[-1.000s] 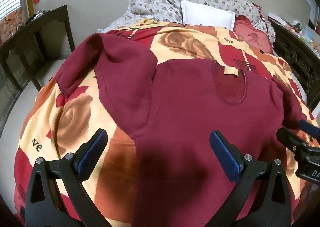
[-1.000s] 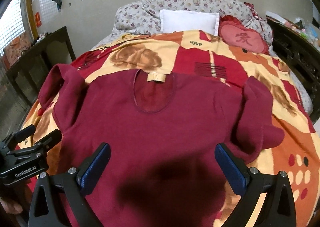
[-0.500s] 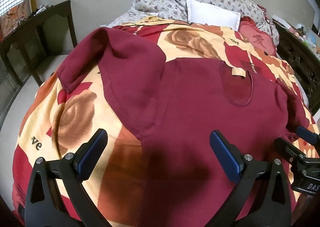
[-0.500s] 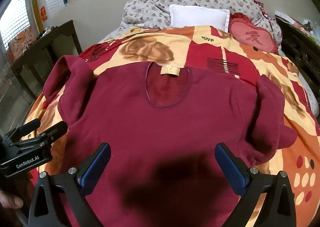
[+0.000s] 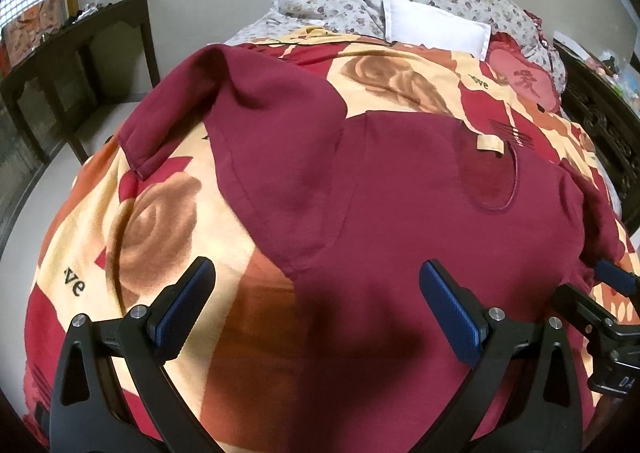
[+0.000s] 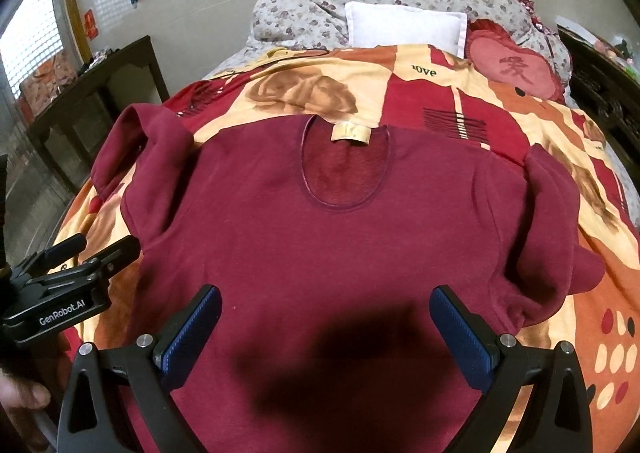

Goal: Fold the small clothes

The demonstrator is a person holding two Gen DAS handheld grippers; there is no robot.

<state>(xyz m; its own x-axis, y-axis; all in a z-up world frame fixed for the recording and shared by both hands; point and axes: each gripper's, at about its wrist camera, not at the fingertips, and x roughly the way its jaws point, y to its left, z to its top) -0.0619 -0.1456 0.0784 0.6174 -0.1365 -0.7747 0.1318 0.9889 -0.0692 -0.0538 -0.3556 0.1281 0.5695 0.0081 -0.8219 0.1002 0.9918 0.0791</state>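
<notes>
Both tools nudged forward over maroon sweater (image 6: 320, 221); left tool (image 5: 316, 309) and right tool (image 6: 326, 327) gaping, empty. Risk: bunched sleeve (image 6: 556, 221) ahead-right skewing fold.

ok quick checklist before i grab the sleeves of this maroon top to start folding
1. Left gripper open, holding nothing: ok.
2. Right gripper open, holding nothing: ok.
3. Maroon top lying flat on the blanket, neckline away from the grippers: ok.
4. Left sleeve laid out straight: not ok, it is bunched and bent.
5. Right sleeve laid out straight: not ok, it is doubled over itself.
6. Bottom hem flat: cannot tell, out of view.
</notes>
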